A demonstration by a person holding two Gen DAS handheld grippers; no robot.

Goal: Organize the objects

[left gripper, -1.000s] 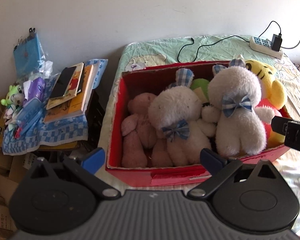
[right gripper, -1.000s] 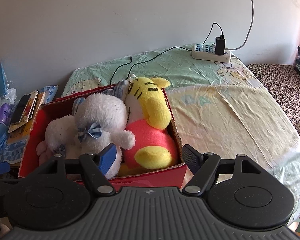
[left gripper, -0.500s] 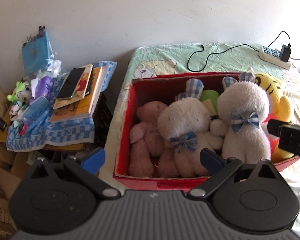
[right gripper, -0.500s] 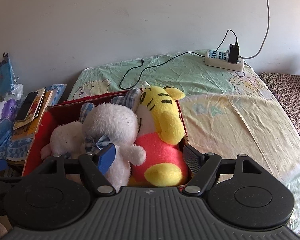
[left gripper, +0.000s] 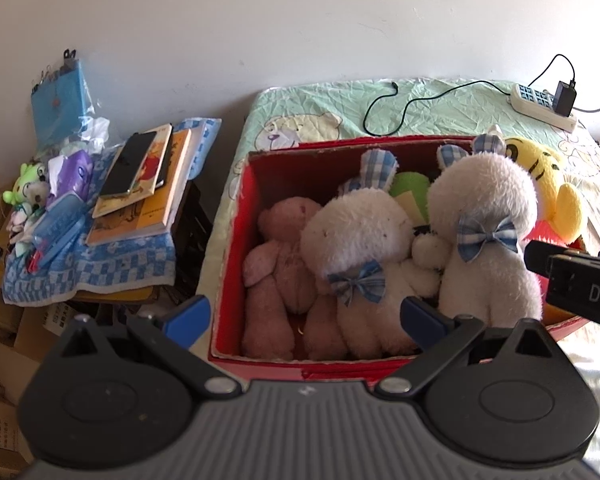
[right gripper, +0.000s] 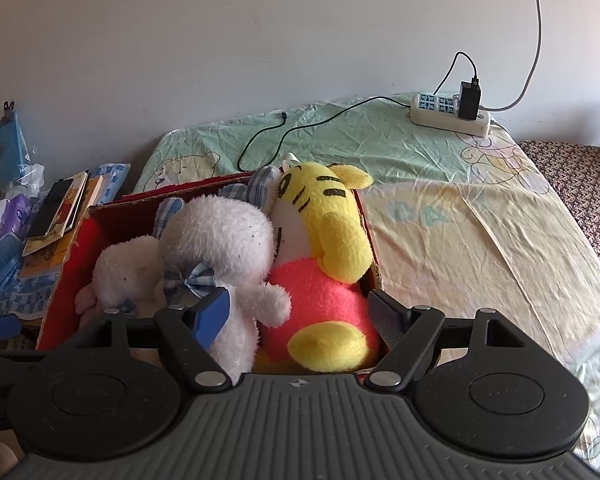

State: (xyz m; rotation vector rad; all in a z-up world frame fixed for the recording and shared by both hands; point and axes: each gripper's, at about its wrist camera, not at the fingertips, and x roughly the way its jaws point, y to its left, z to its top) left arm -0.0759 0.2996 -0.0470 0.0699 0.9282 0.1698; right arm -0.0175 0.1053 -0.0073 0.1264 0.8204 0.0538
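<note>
While spread wide with nothing between the blue pads, left gripper (left gripper: 306, 314) hovering at the near edge of the red box (left gripper: 236, 248), right gripper (right gripper: 298, 312) likewise agape and empty over the box's near right corner.

Sitting on the bed sheet (right gripper: 460, 208), long axis running left to right, open top facing up. Packed inside, left to right: pink bear (left gripper: 280, 264) lying with head toward the far wall and legs toward the near edge; white rabbit (left gripper: 360, 248) leaning the same way, checked ears pointing far, blue checked bow at the neck; second white rabbit (left gripper: 484, 216) more upright, bow facing near; yellow tiger (right gripper: 324, 236) in a pink top against the right wall, head tilted far and left, feet near. Something green (left gripper: 410, 186) wedged behind the rabbits, kind unclear.

Letters "DA" readable on the black bar (left gripper: 580, 284) at the right edge of the left wrist view; rest cut off. Pale letters printed on the sheet, too faint to read.

Farther out: power strip (right gripper: 448, 114) with a black charger (right gripper: 470, 98) plugged in at the far right of the bed, black cable (right gripper: 300, 128) trailing left. Off the bed to the left, books (left gripper: 152, 184) with a phone (left gripper: 128, 162) on top, on a blue checked cloth (left gripper: 100, 268).
</note>
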